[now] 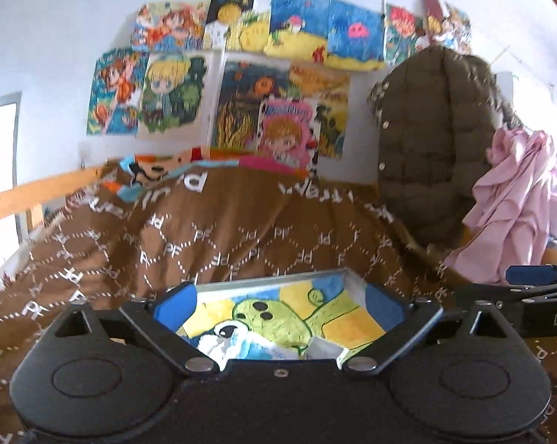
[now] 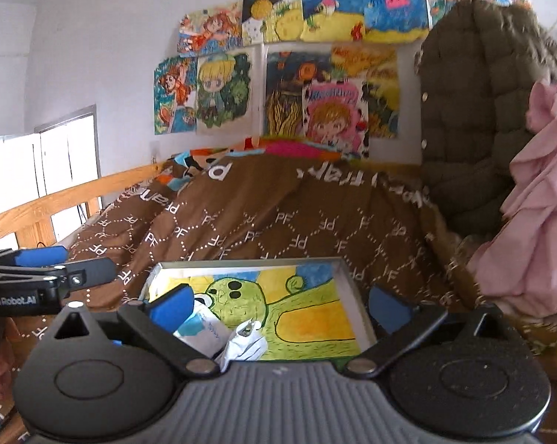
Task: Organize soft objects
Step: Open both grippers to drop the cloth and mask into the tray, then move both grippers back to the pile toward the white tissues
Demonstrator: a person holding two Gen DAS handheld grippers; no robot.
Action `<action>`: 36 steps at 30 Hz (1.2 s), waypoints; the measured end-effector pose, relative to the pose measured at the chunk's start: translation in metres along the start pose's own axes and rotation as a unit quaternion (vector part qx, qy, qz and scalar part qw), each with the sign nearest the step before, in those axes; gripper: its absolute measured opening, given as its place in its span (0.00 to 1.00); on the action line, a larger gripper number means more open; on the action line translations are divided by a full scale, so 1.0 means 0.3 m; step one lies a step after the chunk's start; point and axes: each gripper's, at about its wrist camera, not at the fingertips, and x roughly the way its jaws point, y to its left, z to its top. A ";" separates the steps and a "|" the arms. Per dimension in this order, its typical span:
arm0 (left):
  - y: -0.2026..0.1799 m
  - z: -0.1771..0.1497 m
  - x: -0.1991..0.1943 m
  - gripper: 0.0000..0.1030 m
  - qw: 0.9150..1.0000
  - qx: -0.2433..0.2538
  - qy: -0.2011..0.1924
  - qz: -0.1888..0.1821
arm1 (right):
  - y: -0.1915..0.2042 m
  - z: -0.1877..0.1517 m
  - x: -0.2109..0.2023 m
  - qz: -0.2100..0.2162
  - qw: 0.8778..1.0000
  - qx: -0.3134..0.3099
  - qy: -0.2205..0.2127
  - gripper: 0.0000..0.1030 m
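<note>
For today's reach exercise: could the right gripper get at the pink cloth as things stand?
Probably yes: the right gripper is open and empty, and nothing stands between it and the pink cloth to its right.

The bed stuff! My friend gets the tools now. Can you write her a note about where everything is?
Left tool: open, nothing in it.
Right tool: open, nothing in it.
Both point over the painted picture, which lies on the brown blanket covering the bed.
Olive puffy coat and pink cloth are bunched at the right side by the wall.
Colourful bedding peeks out at the far end of the blanket.
Done: the blanket looks spread over the bed.
Left, probably: the coat and pink cloth, and maybe smoothing the blanket's wrinkles.
</note>
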 end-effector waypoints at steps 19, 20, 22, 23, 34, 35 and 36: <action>-0.078 -0.146 -0.402 0.99 0.998 0.012 -0.020 -0.050 | 0.096 -0.174 -0.390 0.016 0.998 -0.057 0.025 1.00; -0.083 -0.163 -0.415 0.99 0.998 0.015 -0.016 -0.052 | 0.101 -0.195 -0.403 0.017 0.998 -0.052 0.033 1.00; -0.089 -0.200 -0.431 0.99 0.998 0.021 -0.001 -0.058 | 0.106 -0.234 -0.423 0.016 0.998 -0.040 0.047 1.00; -0.093 -0.221 -0.439 0.99 0.998 0.024 0.007 -0.058 | 0.106 -0.256 -0.431 0.016 0.998 -0.034 0.055 1.00; -0.093 -0.404 -0.514 0.99 0.993 0.057 0.072 -0.080 | 0.122 -0.430 -0.432 0.015 0.989 -0.055 0.138 1.00; -0.095 -0.415 -0.521 0.99 0.992 0.061 0.073 -0.083 | 0.120 -0.435 -0.429 0.014 0.988 -0.055 0.142 1.00; -0.098 -0.423 -0.526 0.99 0.991 0.065 0.074 -0.086 | 0.119 -0.443 -0.427 0.012 0.988 -0.055 0.146 1.00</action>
